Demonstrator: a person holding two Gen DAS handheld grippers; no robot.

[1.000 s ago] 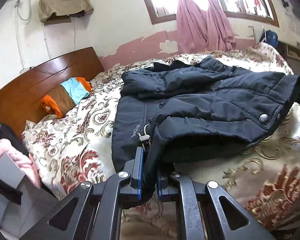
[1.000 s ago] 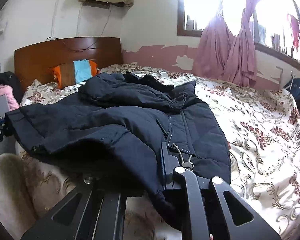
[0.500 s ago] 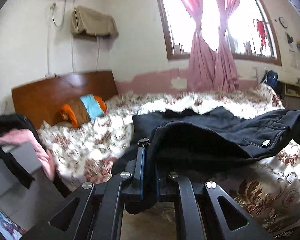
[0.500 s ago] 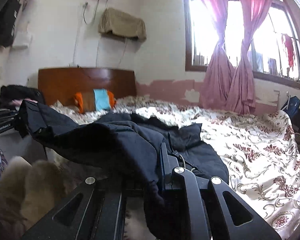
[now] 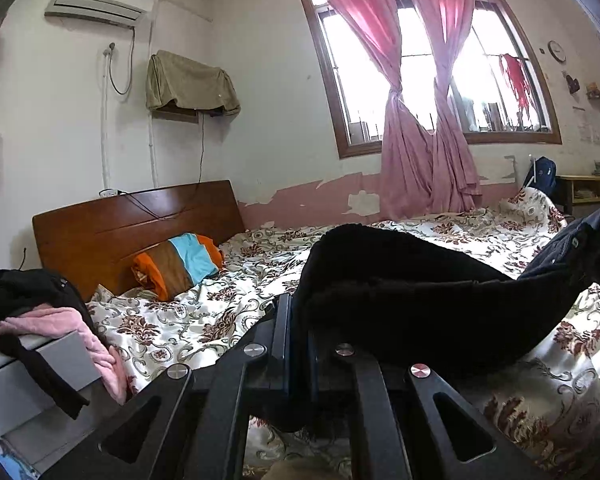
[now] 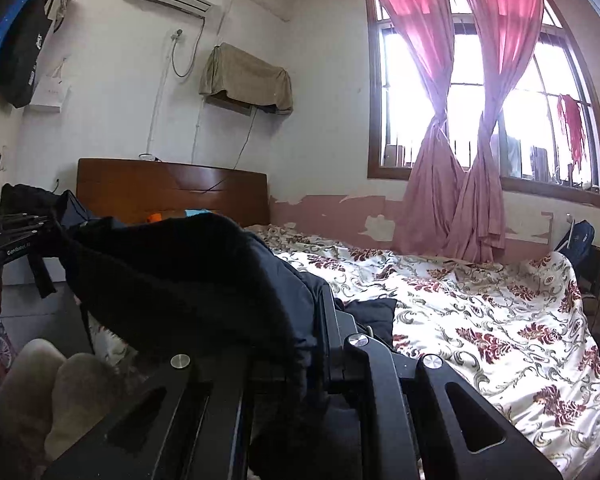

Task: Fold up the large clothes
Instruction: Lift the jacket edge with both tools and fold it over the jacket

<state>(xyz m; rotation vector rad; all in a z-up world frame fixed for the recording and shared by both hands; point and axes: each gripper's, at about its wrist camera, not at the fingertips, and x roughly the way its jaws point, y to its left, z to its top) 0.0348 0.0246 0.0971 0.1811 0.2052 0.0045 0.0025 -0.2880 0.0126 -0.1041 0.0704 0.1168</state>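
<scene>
Floral bedding [image 5: 204,320] covers the bed, whose wooden headboard [image 5: 140,224] stands against a white wall beside a window hung with pink curtains [image 6: 452,152]. Above the bed's near edge, the dark jacket [image 5: 420,300] hangs lifted off the bedding, stretched between the two tools and sagging in the middle. The left gripper [image 5: 298,344] has its fingers pressed nearly together on one end of the jacket, with cloth bunched between them and drooping below. The right gripper [image 6: 312,344] pinches the other end the same way, its fingers narrowed on a thick fold that drapes over its left finger. An orange, brown and blue pillow [image 5: 180,260] lies by the headboard.
</scene>
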